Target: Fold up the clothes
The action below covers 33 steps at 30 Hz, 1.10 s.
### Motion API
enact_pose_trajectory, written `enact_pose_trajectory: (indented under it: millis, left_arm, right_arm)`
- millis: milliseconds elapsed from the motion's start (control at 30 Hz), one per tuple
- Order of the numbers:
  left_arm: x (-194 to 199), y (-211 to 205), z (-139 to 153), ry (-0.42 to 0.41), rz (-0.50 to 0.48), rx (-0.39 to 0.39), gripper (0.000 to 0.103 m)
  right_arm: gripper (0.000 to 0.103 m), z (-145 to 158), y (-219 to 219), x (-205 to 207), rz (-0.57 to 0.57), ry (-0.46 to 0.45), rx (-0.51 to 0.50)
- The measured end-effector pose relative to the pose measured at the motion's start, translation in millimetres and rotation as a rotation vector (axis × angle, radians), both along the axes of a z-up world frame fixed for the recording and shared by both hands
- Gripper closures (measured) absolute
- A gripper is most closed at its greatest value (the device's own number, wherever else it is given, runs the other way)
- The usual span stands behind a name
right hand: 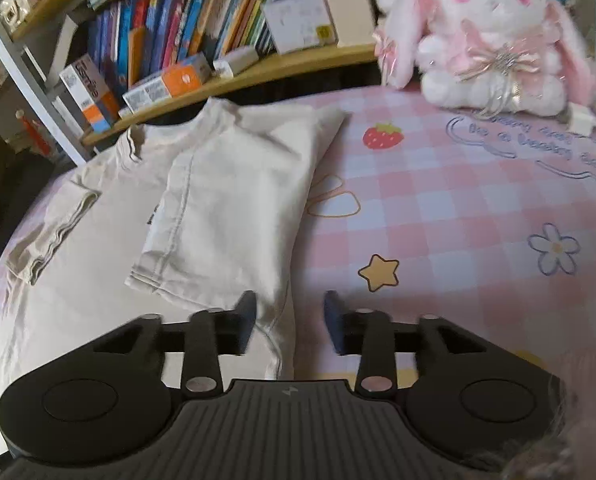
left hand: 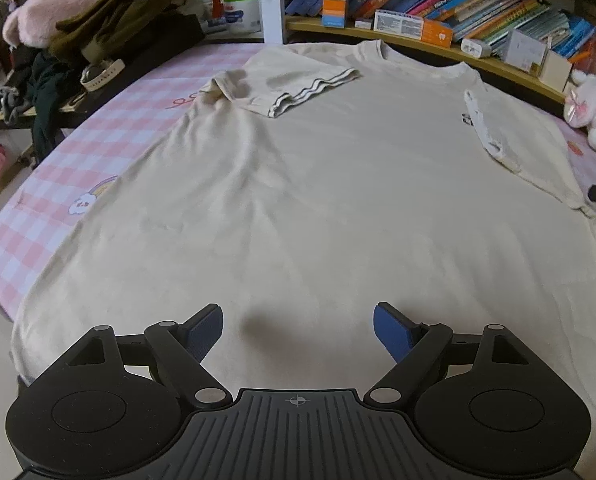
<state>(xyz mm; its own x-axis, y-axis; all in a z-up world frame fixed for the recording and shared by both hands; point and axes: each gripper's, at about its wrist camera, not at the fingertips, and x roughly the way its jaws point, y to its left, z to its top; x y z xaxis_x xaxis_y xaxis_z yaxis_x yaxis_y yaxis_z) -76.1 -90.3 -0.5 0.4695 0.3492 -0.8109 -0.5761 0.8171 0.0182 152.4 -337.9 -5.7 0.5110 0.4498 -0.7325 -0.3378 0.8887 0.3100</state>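
Both views are evenly and softly lit indoors, moderately bright, with no hard glare; the source cannot be told, and the only distinct shadow is a faint dark smudge on the beige T-shirt (left hand: pixel 318 200) at lower centre of the left wrist view, between the blue pads (left hand: pixel 390 330). Fisheye distortion bows the bookshelf (left hand: pixel 438 46) into an arc and darkens the corners of both frames. The left wrist view is fairly sharp, while the right wrist view is smeared, with the plush rabbit (right hand: pixel 494 36) at upper right and the books (right hand: pixel 186 28) soft.
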Motion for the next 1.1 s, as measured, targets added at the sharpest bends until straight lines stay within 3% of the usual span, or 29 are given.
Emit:
enact_pose_trajectory:
  millis: [133,400,767,1100]
  left_arm:
    - [2,9,0,-0.032,-0.040,-0.013,0.018]
    - [-4,38,13,-0.116,-0.145,-0.007,0.018]
    - [-55,79,19,-0.157,-0.297,0.000,0.017]
    - [-92,101,8,-0.097,-0.404,-0.006,0.016]
  right_arm:
    - [0.039,14,-3,-29,-0.032,-0.055,-0.023]
    - [0.023,27,11,-119,-0.111,-0.157,-0.082]
    - [0.008,33,62,-215,-0.203,-0.226,-0.170]
    - [0.006,20,102,-312,-0.265,-0.244,-0.224]
